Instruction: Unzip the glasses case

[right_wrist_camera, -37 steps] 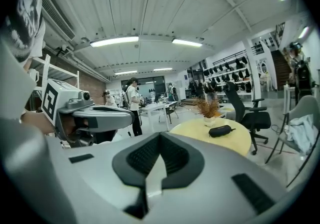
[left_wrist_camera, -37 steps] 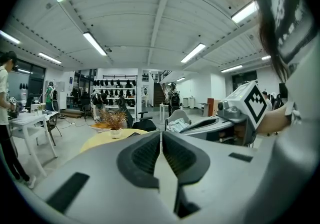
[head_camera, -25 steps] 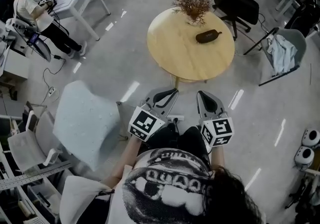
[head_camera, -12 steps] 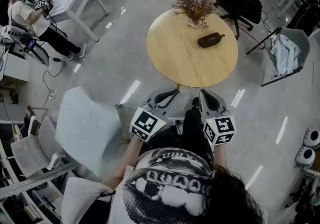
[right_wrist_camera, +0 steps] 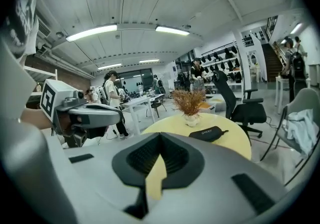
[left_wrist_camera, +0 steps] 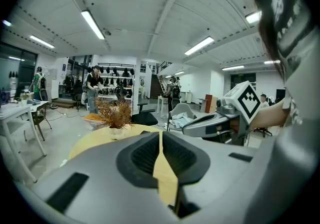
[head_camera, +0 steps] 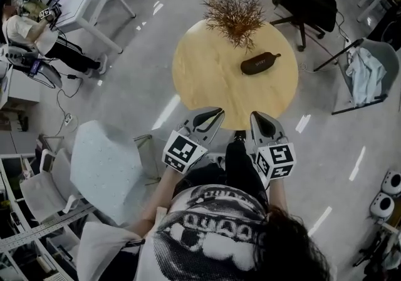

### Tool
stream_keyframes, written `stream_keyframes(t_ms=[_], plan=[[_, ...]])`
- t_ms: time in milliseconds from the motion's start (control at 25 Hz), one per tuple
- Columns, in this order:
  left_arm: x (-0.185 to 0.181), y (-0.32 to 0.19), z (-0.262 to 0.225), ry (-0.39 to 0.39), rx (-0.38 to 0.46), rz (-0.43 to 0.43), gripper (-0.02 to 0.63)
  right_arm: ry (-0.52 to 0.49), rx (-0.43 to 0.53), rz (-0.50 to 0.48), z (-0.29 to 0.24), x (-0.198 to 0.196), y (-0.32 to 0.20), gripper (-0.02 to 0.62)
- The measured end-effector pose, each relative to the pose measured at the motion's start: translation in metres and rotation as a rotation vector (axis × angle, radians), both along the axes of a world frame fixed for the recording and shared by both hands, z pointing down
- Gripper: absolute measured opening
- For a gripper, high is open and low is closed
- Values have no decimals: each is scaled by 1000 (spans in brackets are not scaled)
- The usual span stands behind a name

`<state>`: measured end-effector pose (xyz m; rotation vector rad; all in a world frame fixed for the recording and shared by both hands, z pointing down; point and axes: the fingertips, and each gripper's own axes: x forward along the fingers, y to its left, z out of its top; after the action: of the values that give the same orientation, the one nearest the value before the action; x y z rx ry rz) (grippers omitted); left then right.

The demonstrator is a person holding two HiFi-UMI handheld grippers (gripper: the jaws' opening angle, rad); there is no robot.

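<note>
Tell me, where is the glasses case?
In the head view, the dark oval glasses case lies on the right part of the round yellow wooden table, just nearer the person than the brown dried plant.

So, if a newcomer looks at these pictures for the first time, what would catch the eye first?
The round wooden table in the middle of the floor stands out first, with a dark glasses case lying on its right side and a dried plant at its far edge. Nearer the person, the left gripper and right gripper point toward the table, both with jaws together and nothing between them.
</note>
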<state>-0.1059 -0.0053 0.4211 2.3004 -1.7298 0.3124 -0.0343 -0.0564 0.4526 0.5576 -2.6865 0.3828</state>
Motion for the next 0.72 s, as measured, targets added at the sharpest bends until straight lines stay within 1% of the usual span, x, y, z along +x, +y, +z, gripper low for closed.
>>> stream_keyframes(t_ms=[200,400,600,720], plan=[[2,-75,14,-30,-49,24,21,24,-21,-30,15,4,-59,0],[0,-138,37,-64,-113,57,23,49,-47,-60,37,1,-105,0],[-7,-181,65,-94,-187,86,23,65,-84,-96,58,-3,-134,0],[-10,-199,76,-121,-222,128,25,65,-97,-99,65,-5,-145,0]])
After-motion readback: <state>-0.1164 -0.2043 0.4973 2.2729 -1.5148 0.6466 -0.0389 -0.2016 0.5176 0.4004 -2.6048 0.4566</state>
